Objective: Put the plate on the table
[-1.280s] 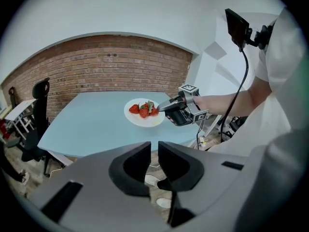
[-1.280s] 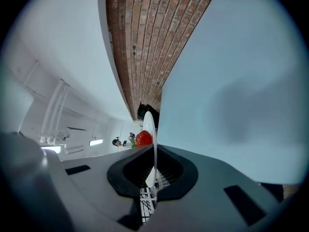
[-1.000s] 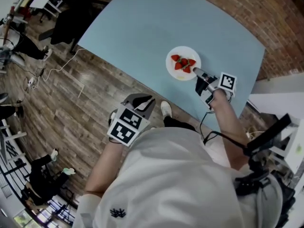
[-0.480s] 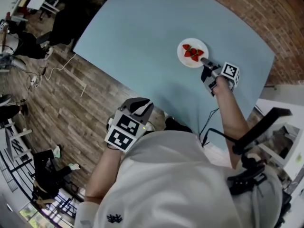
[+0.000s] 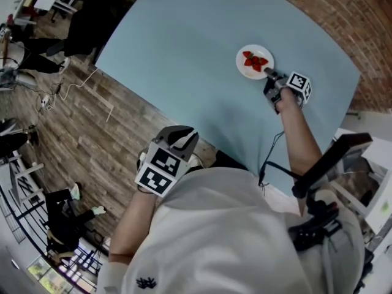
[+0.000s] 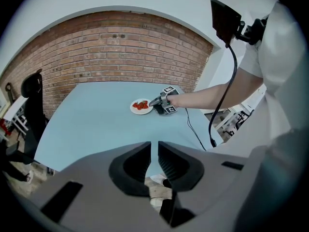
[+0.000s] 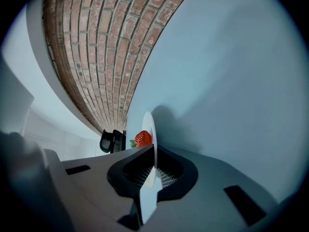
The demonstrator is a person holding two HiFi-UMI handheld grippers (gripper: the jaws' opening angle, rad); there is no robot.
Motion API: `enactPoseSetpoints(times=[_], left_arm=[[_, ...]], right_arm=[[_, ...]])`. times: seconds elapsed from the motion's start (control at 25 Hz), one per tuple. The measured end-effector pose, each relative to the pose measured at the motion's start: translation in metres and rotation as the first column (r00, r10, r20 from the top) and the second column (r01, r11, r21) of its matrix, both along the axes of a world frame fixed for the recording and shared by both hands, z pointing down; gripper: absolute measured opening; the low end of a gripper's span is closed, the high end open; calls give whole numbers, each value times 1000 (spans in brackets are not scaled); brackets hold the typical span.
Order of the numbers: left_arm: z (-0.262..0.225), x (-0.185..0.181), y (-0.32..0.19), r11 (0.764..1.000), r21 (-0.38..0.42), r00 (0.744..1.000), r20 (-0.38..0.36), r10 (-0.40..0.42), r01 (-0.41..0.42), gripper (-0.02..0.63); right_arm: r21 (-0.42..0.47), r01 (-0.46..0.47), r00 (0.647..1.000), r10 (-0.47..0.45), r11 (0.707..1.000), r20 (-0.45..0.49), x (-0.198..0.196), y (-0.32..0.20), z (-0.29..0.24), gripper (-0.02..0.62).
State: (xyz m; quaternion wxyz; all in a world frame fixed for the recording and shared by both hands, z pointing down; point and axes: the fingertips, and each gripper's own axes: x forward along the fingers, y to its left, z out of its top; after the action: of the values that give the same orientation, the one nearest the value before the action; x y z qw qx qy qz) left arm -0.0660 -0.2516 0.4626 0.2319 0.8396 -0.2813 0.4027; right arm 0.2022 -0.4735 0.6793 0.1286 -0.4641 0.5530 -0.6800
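A white plate [image 5: 254,61] with several strawberries [image 5: 255,60] sits low over the far right part of the light blue table [image 5: 184,48]; contact with the top cannot be made out. My right gripper [image 5: 270,74] is shut on the plate's near rim. The right gripper view shows the plate [image 7: 148,127] edge-on between the jaws of that gripper [image 7: 153,166], with one strawberry [image 7: 142,138] beside it. My left gripper [image 5: 182,135] hangs shut and holding nothing off the table's near edge, over the wooden floor. From the left gripper [image 6: 154,151] view the plate [image 6: 141,106] lies far ahead.
A brick wall [image 6: 111,52] runs behind the table. At the left end stands a black chair [image 6: 30,88]. To my right a black screen on a stand [image 5: 334,155] rises, and a cable [image 5: 269,155] trails from the right arm. Floor cables [image 5: 73,87] lie at left.
My right gripper has carried the plate farther across the table, away from me and to the right. The left gripper has hardly moved.
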Motion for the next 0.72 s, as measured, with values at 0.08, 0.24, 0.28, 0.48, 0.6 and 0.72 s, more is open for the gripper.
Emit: enactPoseSetpoints(times=[0.08,0.24,0.28,0.48,0.6,0.72], left_arm=[[2,0,2,1000,-9,1000,-1,2,-2,48],[4,-1,-1,1000,-14,1000,-2,3,-3,48],[4,-1,-1,1000,-14,1000,-3,4,-4,48],[7,3,5,1000,-20,1000,-6,22,-22,49],[5,5,7,1000,-18,1000,-7,24,-24,48],[5,8,11,999,-19,1000,-6,26,-26,48]], right_arm=[[-11,0,1000,0,1000,-13,-1,1,0,15],[-2,42,992,-42,999,-118,3,-2,7,17],[3,56,988,-55,998,-142,4,-3,10,20],[18,150,938,-137,989,-319,7,-9,12,46],[-17,217,877,-203,976,-435,6,-9,6,64],[-37,285,793,-257,958,-552,8,-12,5,86]])
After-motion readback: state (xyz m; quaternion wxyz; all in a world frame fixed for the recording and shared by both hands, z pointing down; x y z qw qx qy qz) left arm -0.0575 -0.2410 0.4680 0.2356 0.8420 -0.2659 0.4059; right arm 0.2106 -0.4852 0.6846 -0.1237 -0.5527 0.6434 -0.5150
